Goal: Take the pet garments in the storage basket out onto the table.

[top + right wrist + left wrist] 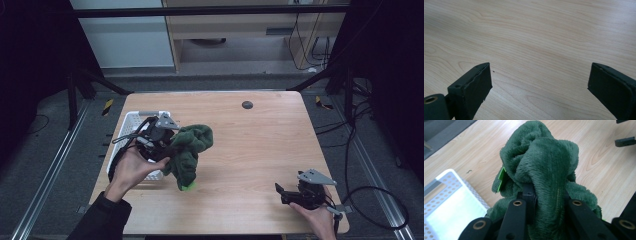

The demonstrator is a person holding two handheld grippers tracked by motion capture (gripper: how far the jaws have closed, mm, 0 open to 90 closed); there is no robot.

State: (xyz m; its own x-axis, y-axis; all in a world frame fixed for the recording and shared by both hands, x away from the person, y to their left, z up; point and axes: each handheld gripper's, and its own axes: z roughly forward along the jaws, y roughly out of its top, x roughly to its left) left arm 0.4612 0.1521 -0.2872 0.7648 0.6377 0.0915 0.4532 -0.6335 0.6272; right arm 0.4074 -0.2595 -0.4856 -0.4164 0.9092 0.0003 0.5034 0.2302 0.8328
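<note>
Here, a dark green plush cloth [190, 150] hangs bunched above the wooden table [260, 150], its low end just over the tabletop, pinched between the jaws of the left gripper [167, 142]. A white perforated basket [131, 121] sits at nine o'clock of the cloth. At four o'clock, well apart, the right gripper [280, 192] rests with jaws spread wide.

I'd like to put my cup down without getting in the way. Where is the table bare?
The widest bare patch lies between the green cloth and the right hand-held gripper, running back to the small dark disc. The left side is crowded: white basket, left hand-held gripper and cloth.
</note>
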